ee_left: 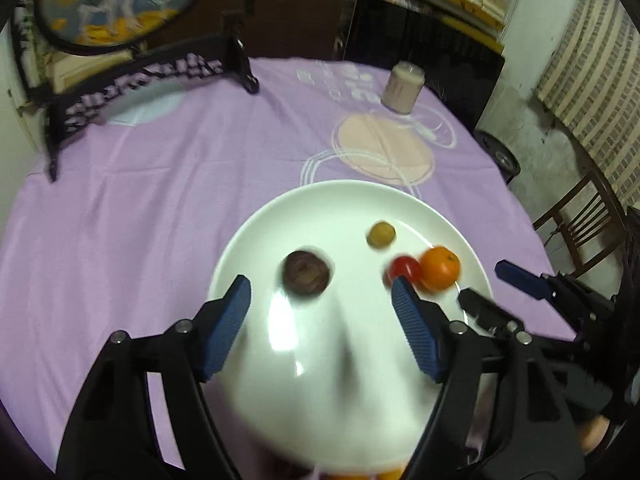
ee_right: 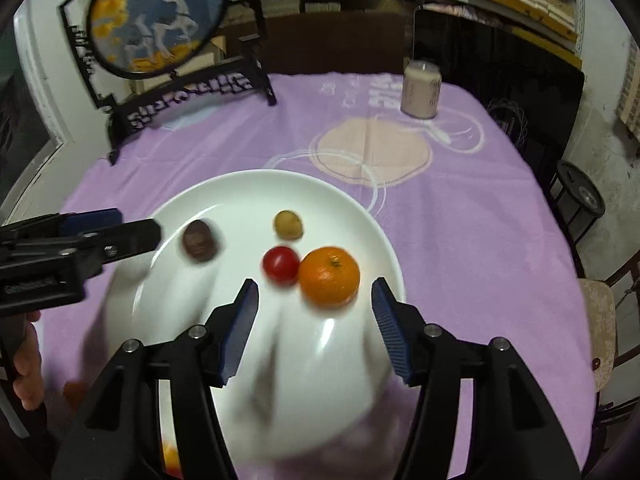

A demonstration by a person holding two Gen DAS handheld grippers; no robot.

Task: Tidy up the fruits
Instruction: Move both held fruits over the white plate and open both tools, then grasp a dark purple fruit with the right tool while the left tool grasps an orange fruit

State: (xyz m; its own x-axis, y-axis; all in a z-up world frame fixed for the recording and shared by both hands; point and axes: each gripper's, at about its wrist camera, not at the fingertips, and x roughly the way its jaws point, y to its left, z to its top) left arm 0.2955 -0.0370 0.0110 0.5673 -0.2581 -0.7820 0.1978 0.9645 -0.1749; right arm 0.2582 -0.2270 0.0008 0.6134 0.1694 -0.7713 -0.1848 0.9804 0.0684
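Note:
A white plate (ee_left: 256,232) (ee_right: 224,192) lies on the purple tablecloth. On it are a dark purple-brown fruit (ee_left: 306,272) (ee_right: 199,240), a small yellow-brown fruit (ee_left: 381,234) (ee_right: 287,224), a red tomato (ee_left: 405,268) (ee_right: 281,265) and an orange (ee_left: 440,267) (ee_right: 329,276). My left gripper (ee_left: 320,292) is open and empty above the plate, just short of the dark fruit. My right gripper (ee_right: 314,296) is open and empty, close before the orange and tomato. Each gripper shows in the other's view, the right (ee_left: 496,284) and the left (ee_right: 116,226).
A pale jar candle (ee_left: 402,88) (ee_right: 421,90) stands at the table's far side. A black ornamental stand with a round painted screen (ee_left: 120,4) (ee_right: 156,16) stands far left. A wooden chair (ee_left: 584,220) is to the right. Orange fruit bits (ee_right: 170,456) lie near the front edge.

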